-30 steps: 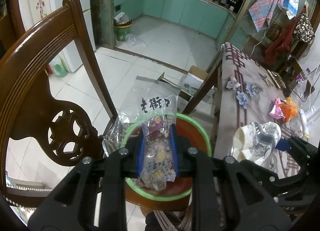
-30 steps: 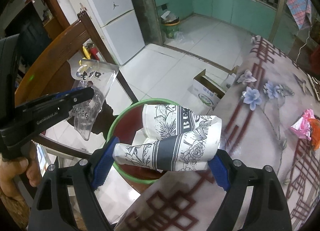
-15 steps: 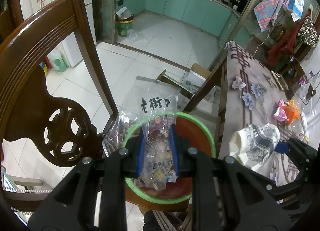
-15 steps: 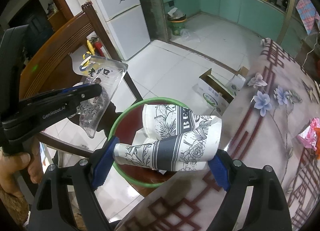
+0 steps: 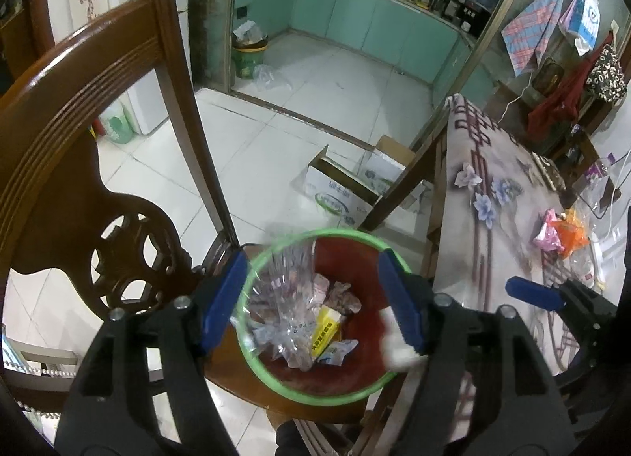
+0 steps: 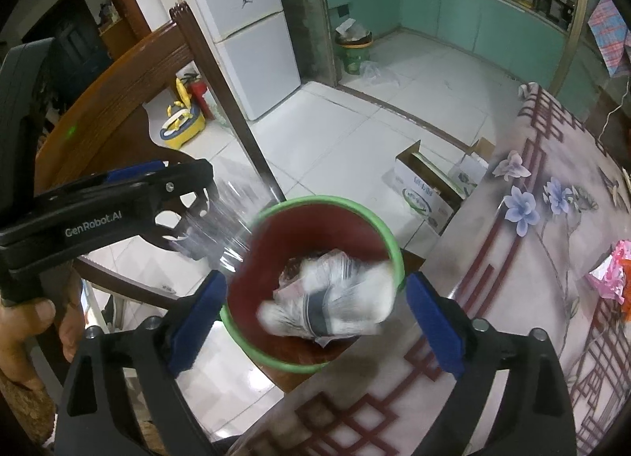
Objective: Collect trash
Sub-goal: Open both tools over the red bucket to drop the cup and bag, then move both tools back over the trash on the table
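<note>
A red bin with a green rim stands on the wooden chair seat beside the table. My left gripper is open above it; the clear plastic snack bag is blurred, dropping into the bin among other wrappers. My right gripper is open over the bin; the crumpled black-and-white paper cup is blurred, falling into it. The left gripper also shows in the right wrist view.
A wooden chair back rises at the left. The flowered table at the right carries pink and orange wrappers. A cardboard box lies on the tiled floor. A green bin stands by the kitchen doorway.
Both grippers have opened. The snack bag left the left gripper and the paper cup left the right gripper; both are falling into the red bin.
</note>
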The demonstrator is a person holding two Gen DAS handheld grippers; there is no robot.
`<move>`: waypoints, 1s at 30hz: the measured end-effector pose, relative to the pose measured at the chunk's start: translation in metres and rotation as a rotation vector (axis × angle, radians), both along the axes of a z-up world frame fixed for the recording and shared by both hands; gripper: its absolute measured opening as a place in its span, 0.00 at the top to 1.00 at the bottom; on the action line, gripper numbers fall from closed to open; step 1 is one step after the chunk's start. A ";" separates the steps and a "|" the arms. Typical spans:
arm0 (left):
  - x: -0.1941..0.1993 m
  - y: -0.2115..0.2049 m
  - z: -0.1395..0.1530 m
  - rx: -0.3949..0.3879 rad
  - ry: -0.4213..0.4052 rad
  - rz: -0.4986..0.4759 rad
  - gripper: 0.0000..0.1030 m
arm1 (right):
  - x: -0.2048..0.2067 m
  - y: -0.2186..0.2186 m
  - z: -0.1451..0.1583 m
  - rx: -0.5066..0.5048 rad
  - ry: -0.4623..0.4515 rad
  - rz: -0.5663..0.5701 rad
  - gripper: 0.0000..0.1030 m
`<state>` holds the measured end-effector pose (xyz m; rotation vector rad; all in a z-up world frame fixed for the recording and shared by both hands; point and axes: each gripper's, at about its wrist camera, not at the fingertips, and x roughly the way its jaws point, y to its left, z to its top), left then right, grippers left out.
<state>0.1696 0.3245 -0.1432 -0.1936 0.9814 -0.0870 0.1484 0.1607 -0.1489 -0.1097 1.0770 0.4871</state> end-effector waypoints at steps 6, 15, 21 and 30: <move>-0.009 0.002 0.012 -0.005 -0.023 0.019 0.34 | -0.007 -0.012 0.015 0.017 -0.031 -0.025 0.13; -0.035 -0.016 0.034 0.004 -0.072 0.003 0.31 | -0.038 -0.039 0.043 0.053 -0.092 -0.065 0.12; -0.054 -0.046 0.043 0.020 -0.091 -0.028 0.31 | -0.063 -0.073 0.046 0.071 -0.093 -0.106 0.12; -0.081 -0.133 0.048 0.018 -0.094 -0.137 0.30 | -0.107 -0.170 0.049 0.067 -0.089 -0.243 0.12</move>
